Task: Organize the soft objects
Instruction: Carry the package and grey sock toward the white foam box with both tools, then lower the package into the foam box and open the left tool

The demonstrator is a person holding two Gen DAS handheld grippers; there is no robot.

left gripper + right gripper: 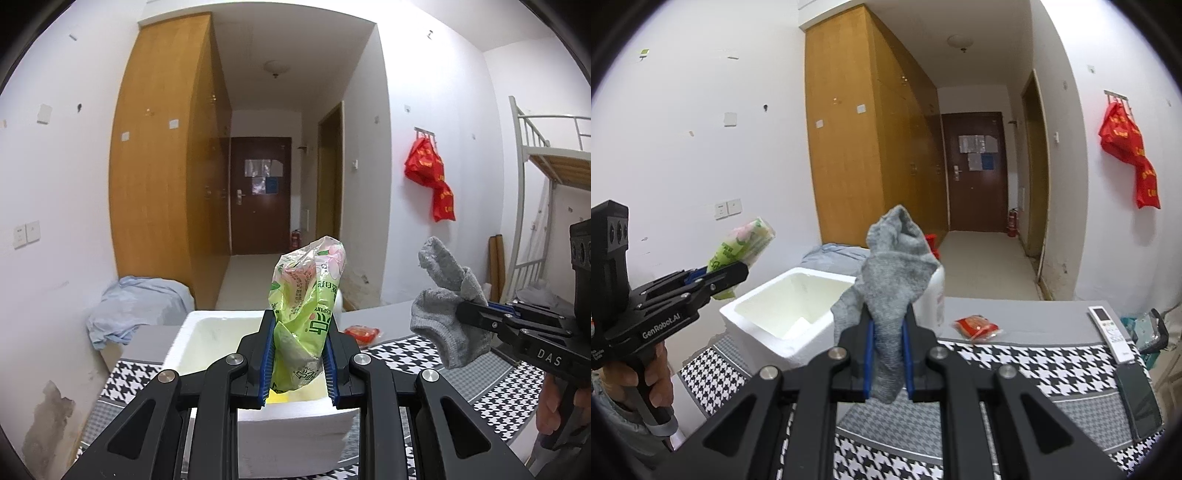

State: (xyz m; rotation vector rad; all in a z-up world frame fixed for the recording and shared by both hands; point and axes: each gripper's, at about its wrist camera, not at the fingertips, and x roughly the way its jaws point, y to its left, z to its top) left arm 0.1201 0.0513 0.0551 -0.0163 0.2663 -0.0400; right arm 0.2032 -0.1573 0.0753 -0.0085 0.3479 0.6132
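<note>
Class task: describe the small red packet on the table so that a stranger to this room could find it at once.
Start at the table with the houndstooth cloth. On its plain grey far strip, between the white bottle and the white remote control, lies the red packet. It is the only red, crinkly thing on the tabletop.

We see white walls (55, 177) and a tall wooden wardrobe (162, 147) at ten o'clock. A dark brown door (258, 192) ends the hallway. A metal bunk bed (546, 147) stands at three o'clock.
</note>
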